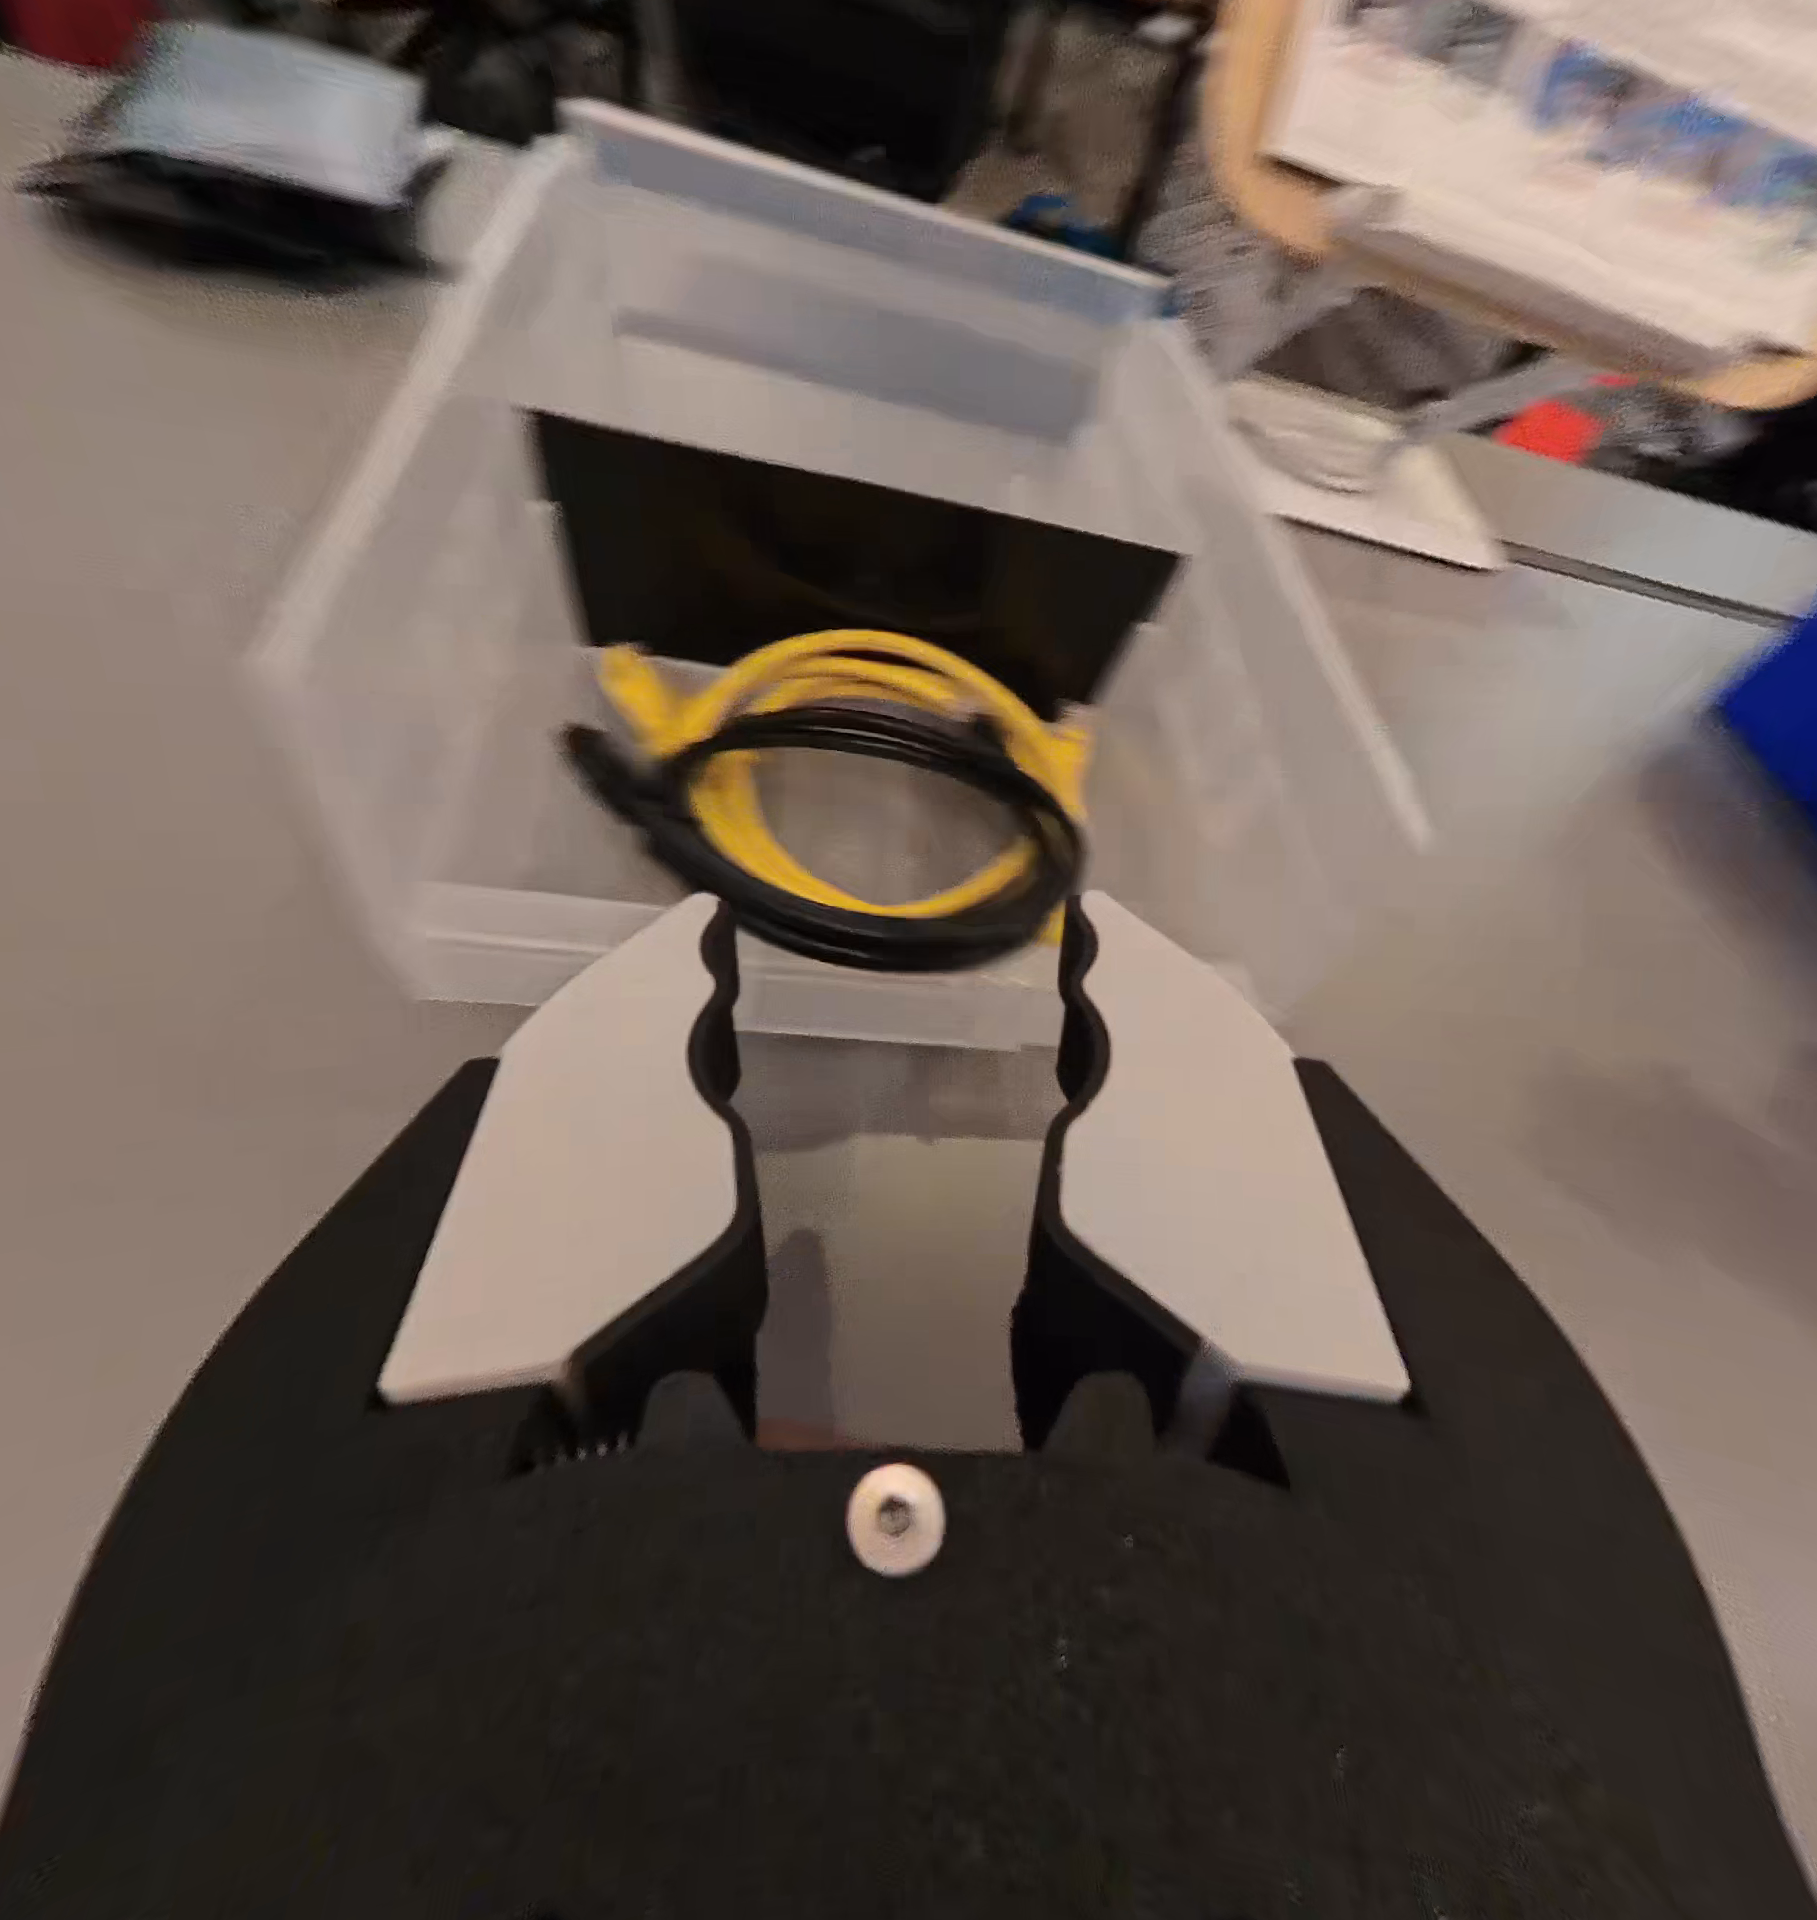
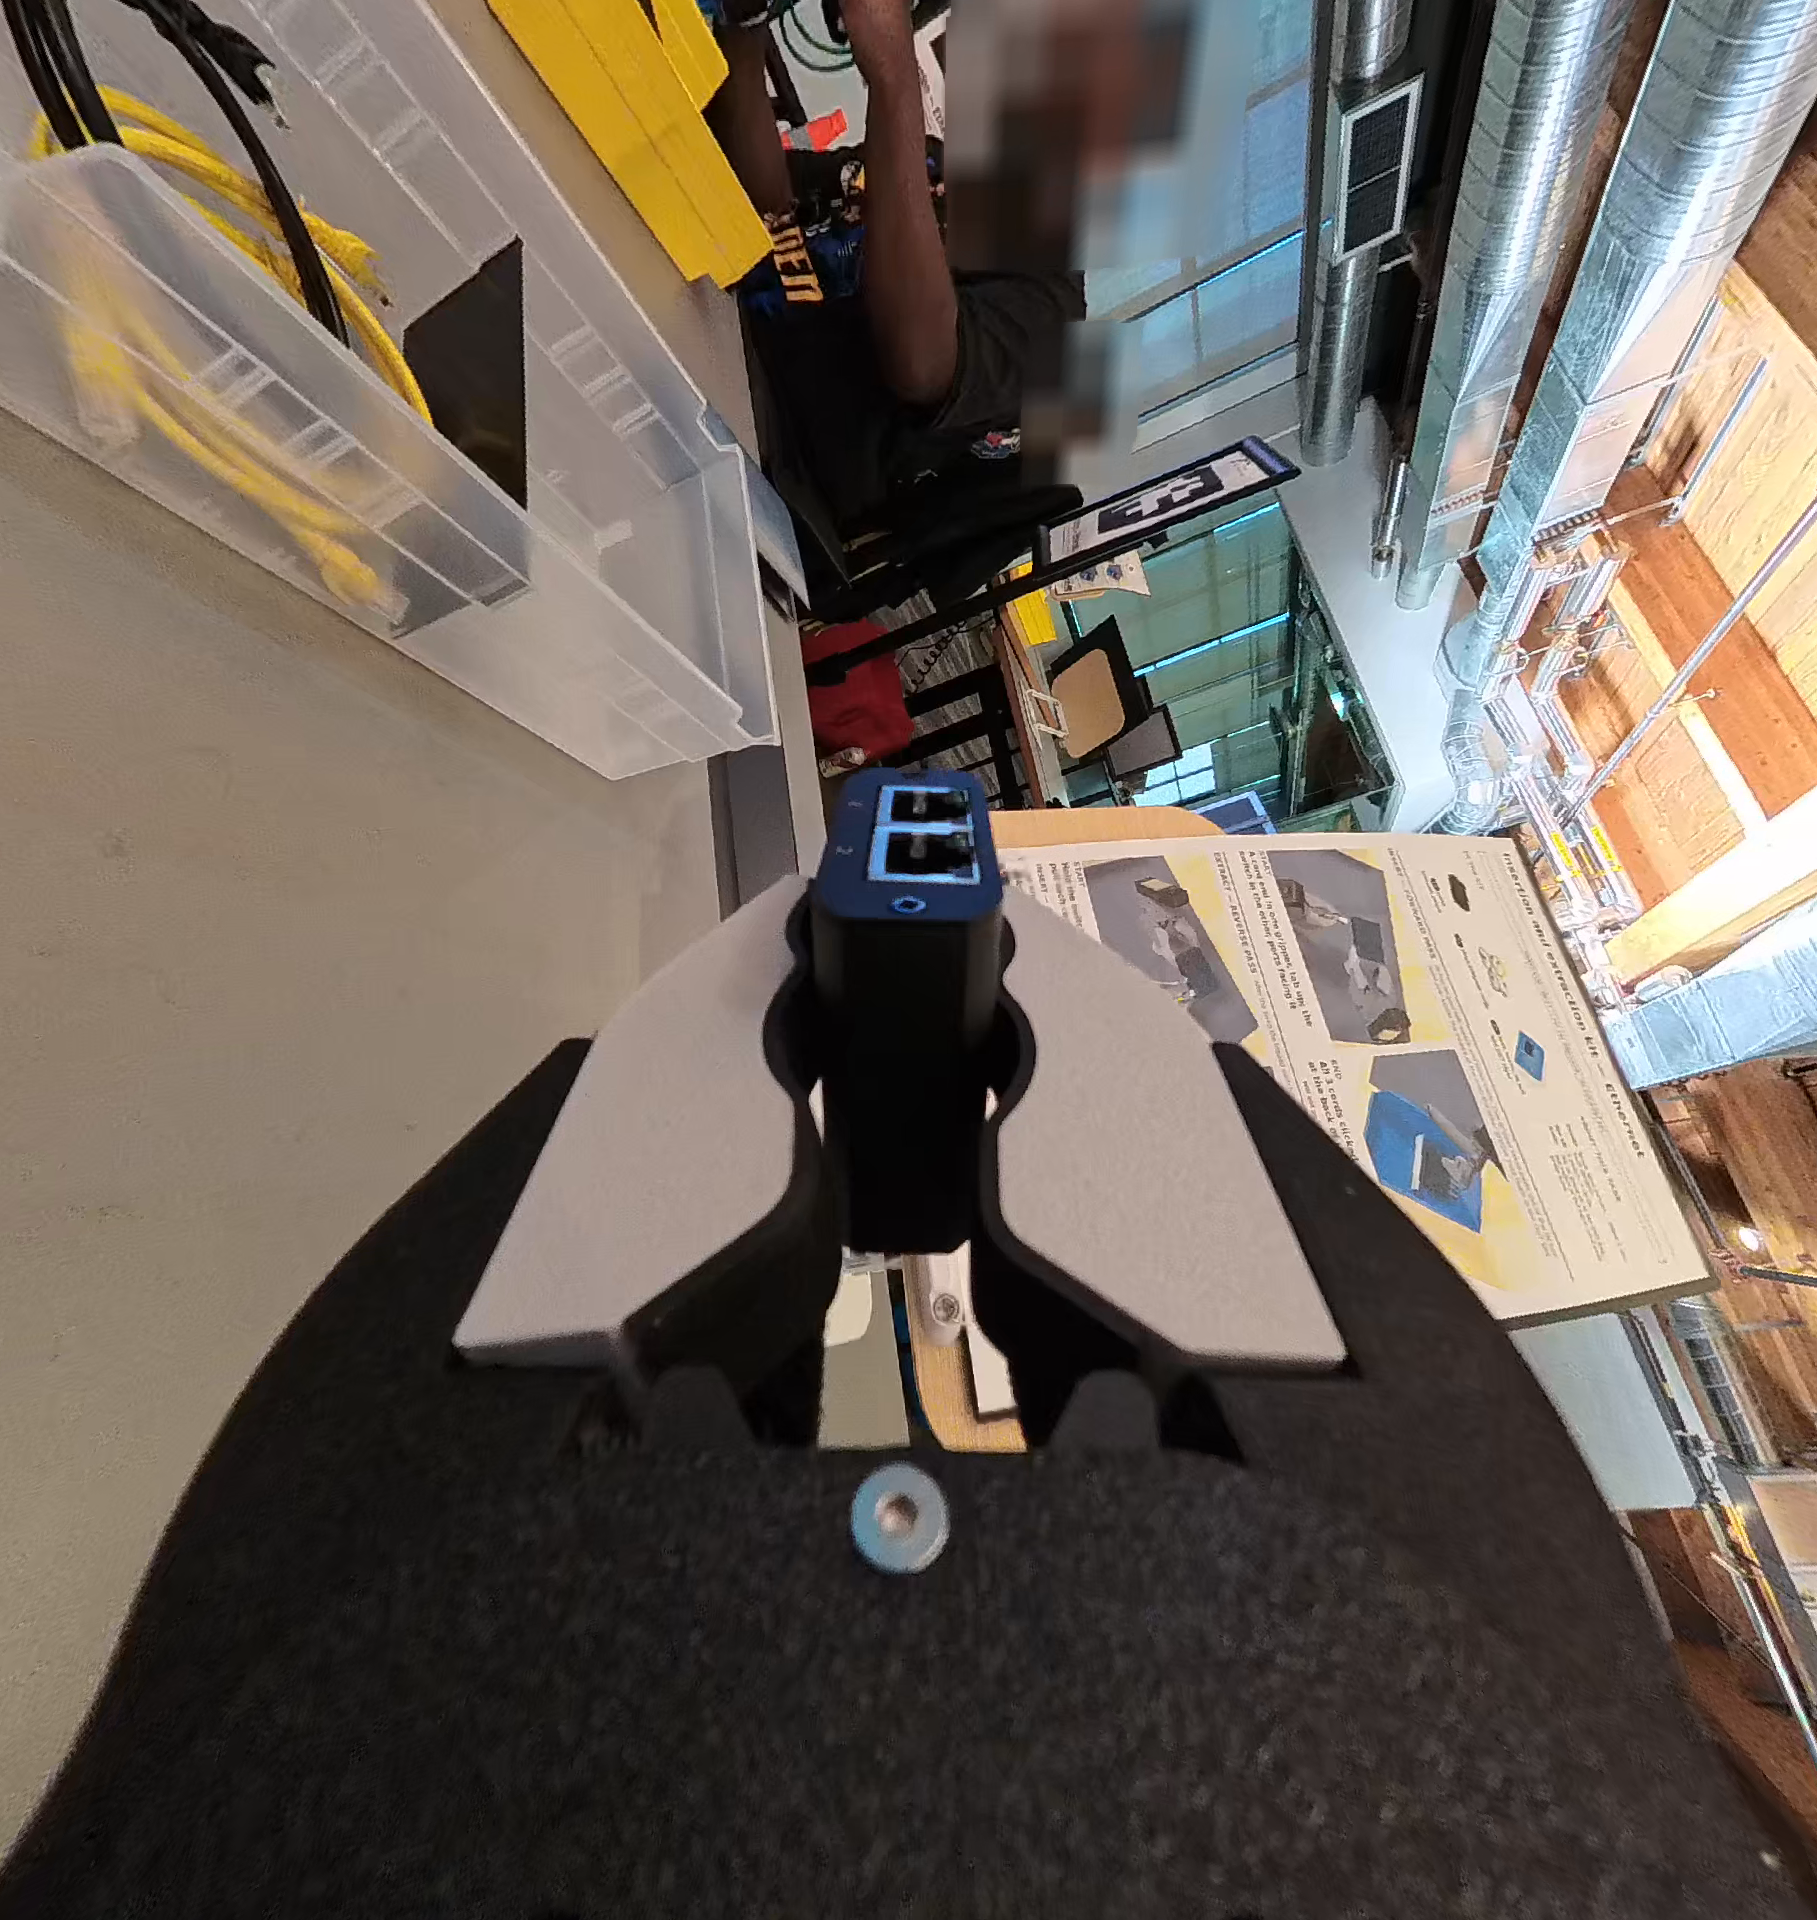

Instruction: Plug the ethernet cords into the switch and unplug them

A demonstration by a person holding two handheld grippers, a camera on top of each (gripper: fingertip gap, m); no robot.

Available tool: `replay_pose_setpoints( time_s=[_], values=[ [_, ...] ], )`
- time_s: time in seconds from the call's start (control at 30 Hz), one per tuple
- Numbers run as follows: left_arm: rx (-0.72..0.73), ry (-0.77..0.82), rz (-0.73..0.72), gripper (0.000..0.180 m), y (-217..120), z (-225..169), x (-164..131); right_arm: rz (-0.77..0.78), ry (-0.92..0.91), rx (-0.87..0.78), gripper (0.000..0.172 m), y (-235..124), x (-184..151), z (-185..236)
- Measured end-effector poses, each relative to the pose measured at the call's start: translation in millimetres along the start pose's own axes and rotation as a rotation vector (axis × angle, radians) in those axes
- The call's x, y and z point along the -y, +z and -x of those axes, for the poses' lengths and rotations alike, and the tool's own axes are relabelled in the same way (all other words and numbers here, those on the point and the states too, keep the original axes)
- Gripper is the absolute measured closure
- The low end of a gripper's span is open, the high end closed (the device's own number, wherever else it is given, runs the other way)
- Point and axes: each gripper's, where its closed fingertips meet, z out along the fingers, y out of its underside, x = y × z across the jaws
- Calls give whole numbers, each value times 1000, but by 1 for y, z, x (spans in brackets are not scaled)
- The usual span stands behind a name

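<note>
Clamped between the right gripper's (image 2: 904,935) jaws, the black switch (image 2: 904,1039) points its blue port face outward. Wide apart, the left gripper's (image 1: 899,935) jaws frame coiled yellow and black ethernet cords (image 1: 842,810) in a clear bin (image 1: 364,644) on the desk (image 1: 156,831).

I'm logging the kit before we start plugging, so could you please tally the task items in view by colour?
Yellow ethernet cord coils: 1
Black ethernet cord coils: 1
Blue-faced black switch, clamped in the right gripper: 1
Clear plastic bin holding the cords: 1
Total: 4
</note>
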Motion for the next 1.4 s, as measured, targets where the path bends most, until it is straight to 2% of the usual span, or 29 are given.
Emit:
replay_pose_setpoints(
  time_s=[0.1,0.2,0.3,0.53,0.63,0.67,0.83,1.0,1.2,1.3,1.4],
  values=[
    [118,-67,76,121,12,31,15,-12,16,5,146,-1,2,-1],
    [100,-170,140,122,32,31,21,-10,11,3,146,-3,3,-3],
    [183,-223,230,130,45,41,12,-12,10,3,146,-6,4,-4],
    [206,-260,324,123,59,52,-2,-25,24,15,146,-8,6,-5],
    [175,-262,342,146,60,50,-2,-18,5,19,146,-8,7,-3],
    [183,-266,337,167,59,53,-1,-17,0,18,146,-8,8,-3],
    [58,-271,259,170,51,44,12,-26,7,11,146,-11,11,-6],
    [-87,-85,121,172,22,6,53,-31,21,-4,146,-14,9,-12],
    [-266,185,-57,172,-47,-76,116,-32,30,-25,146,-18,7,-19],
    [-343,299,-82,172,-76,-123,129,-37,42,-38,146,-19,8,-22],
    [-419,412,-55,172,-86,-166,123,-57,67,-45,146,-20,9,-25]
  ],
)
